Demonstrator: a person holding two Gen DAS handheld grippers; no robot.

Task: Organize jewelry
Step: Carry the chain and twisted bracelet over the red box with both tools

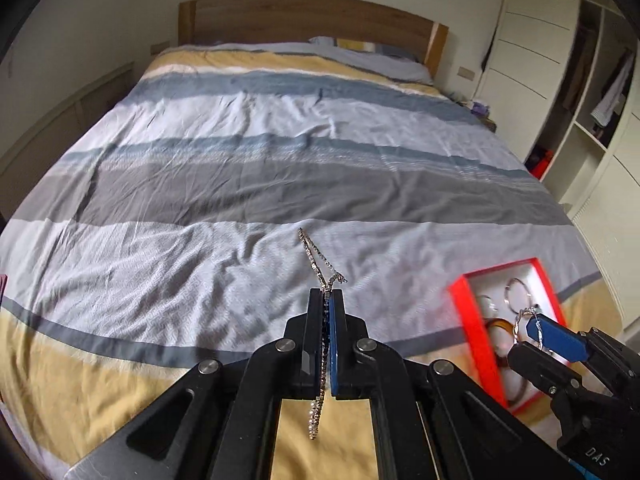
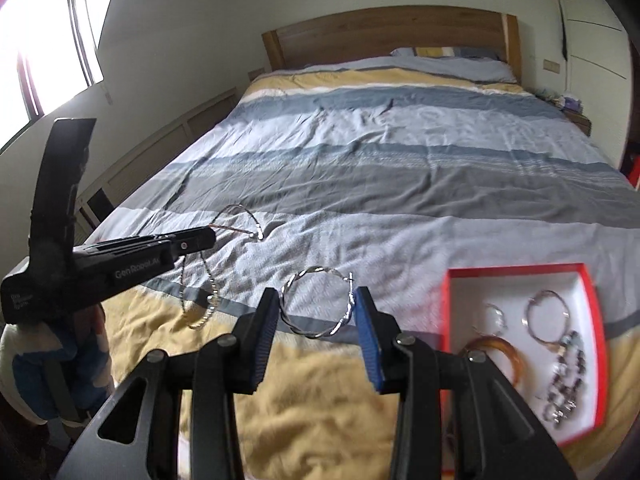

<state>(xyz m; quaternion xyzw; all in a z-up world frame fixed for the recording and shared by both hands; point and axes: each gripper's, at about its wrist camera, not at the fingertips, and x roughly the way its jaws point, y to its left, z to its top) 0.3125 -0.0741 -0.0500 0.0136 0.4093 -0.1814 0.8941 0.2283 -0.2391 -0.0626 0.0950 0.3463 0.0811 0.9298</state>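
My left gripper (image 1: 329, 294) is shut on a silver chain bracelet (image 1: 320, 264), which sticks out past the fingertips and hangs down behind them above the bed. My right gripper (image 2: 316, 300) holds a twisted silver hoop (image 2: 318, 306) between its blue pads, a little left of the red jewelry box (image 2: 446, 304). The right gripper also shows in the left wrist view (image 1: 532, 326) over the red box (image 1: 466, 300). The box holds several bracelets and rings, among them an amber bangle (image 2: 508, 350) and a beaded bracelet (image 2: 568, 376). The left gripper appears at the left of the right wrist view (image 2: 208, 238).
A striped duvet (image 2: 400, 184) covers the bed. More silver bangles (image 2: 200, 312) lie on it near the left gripper, one farther back (image 2: 248, 220). A wooden headboard (image 2: 392, 36) stands at the far end, wardrobe shelves (image 1: 592, 92) to the right, and a window (image 2: 44, 40) to the left.
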